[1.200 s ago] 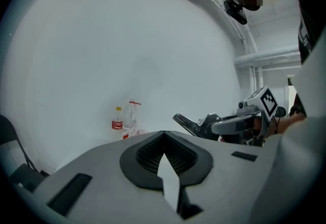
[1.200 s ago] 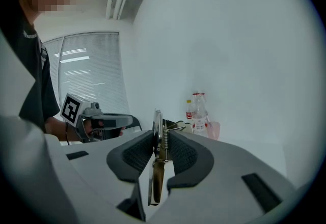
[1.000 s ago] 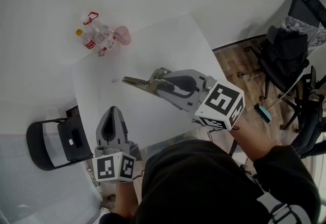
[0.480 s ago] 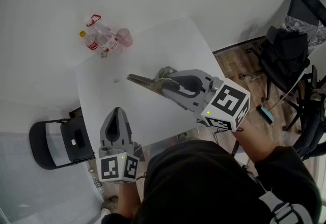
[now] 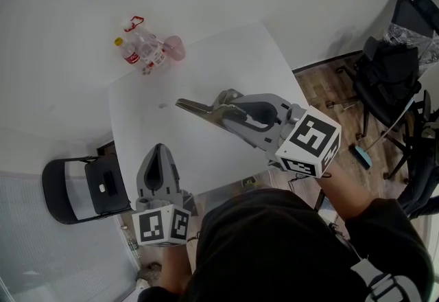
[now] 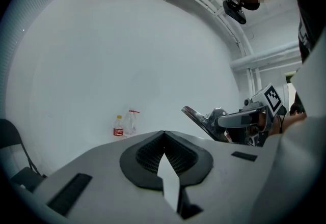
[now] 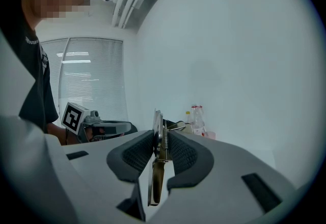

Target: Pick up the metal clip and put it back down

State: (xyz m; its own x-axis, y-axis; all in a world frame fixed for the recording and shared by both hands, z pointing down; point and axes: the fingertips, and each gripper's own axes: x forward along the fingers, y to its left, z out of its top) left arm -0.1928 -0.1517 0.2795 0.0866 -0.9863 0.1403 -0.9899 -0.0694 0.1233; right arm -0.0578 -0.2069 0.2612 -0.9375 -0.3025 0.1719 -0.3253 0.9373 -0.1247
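Note:
My right gripper (image 5: 232,111) is shut on the metal clip (image 5: 199,108) and holds it above the white table (image 5: 226,60), the clip's pointed end sticking out to the left. In the right gripper view the clip (image 7: 159,154) stands on edge between the black pads (image 7: 137,154), its spring showing at the top. My left gripper (image 5: 158,154) is near the table's front edge, shut with nothing between its jaws, apart from the clip. The left gripper view shows the clip (image 6: 199,118) in the right gripper (image 6: 239,120) at the right.
Two plastic bottles (image 5: 140,52) and a pink cup (image 5: 175,47) stand at the table's far left corner. A black folding chair (image 5: 86,189) is left of the table. Dark office chairs (image 5: 394,74) and a wooden floor lie to the right.
Both grippers have kept their places and the clip stays held. The whole picture has slid slightly as the head camera shifted.

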